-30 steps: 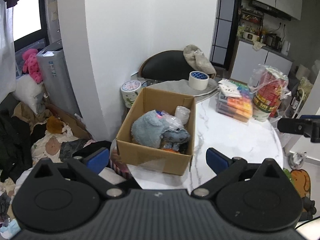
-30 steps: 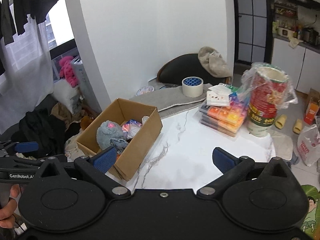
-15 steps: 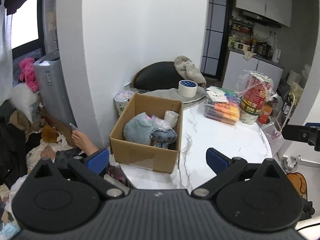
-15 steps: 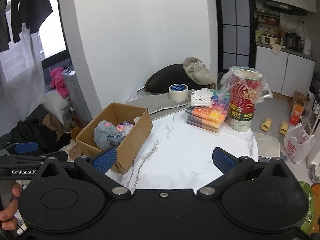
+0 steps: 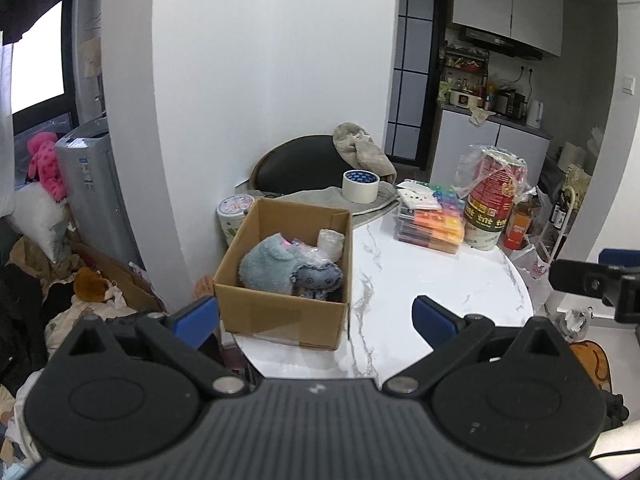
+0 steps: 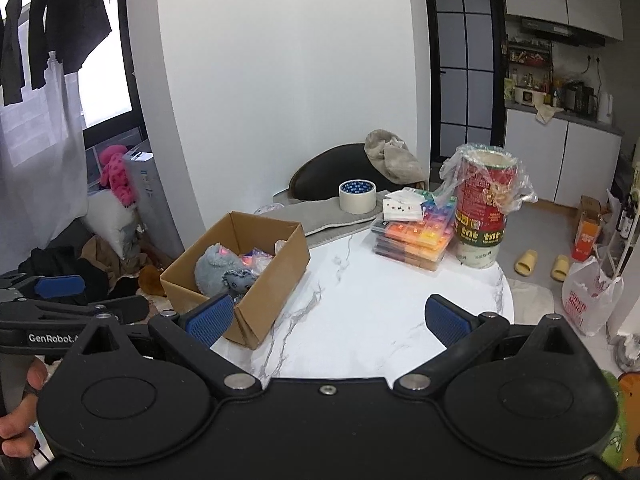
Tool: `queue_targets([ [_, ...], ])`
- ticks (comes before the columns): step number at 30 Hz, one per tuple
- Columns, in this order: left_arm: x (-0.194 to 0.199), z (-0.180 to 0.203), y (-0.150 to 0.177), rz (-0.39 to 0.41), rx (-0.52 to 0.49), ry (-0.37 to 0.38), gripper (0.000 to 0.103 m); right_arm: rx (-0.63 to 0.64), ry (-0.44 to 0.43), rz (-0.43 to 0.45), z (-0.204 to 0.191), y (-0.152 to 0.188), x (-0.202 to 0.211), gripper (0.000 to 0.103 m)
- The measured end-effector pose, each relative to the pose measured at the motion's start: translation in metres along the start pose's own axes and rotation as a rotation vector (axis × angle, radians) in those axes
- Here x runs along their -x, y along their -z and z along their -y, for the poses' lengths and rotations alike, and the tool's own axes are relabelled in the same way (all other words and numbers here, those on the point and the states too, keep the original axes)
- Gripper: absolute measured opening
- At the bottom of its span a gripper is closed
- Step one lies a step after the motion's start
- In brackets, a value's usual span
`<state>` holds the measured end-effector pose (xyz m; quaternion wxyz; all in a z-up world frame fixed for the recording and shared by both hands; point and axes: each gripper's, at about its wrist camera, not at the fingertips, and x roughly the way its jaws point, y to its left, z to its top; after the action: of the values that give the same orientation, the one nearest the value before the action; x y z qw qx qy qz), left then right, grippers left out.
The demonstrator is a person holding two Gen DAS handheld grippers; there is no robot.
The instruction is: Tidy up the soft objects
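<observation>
White marble bench (image 5: pixel 420 280), cardboard box (image 5: pixel 280 312) already holding the grey plush toy (image 5: pixel 268 268).
Both grippers, left gripper (image 5: pixel 316 314) and right gripper (image 6: pixel 326 318), hang back, fingers wide and empty; packing looks finished, so withdrawing seems next.

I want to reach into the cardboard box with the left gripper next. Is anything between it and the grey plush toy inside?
Nothing separate blocks it. The left gripper is open and empty, facing the cardboard box. Only the box's near wall stands between it and the grey plush toy, so coming in over the open top looks clear.
</observation>
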<state>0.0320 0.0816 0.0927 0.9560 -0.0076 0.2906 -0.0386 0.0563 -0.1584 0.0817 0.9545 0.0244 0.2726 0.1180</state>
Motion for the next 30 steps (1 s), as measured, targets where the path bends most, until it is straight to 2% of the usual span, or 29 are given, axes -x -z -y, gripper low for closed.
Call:
queue_targets([
  [30,0.007,-0.012,0.001,0.004,0.012,-0.013,0.102,0.004,-0.005,-0.022,-0.007,0.005,-0.003,0.103],
])
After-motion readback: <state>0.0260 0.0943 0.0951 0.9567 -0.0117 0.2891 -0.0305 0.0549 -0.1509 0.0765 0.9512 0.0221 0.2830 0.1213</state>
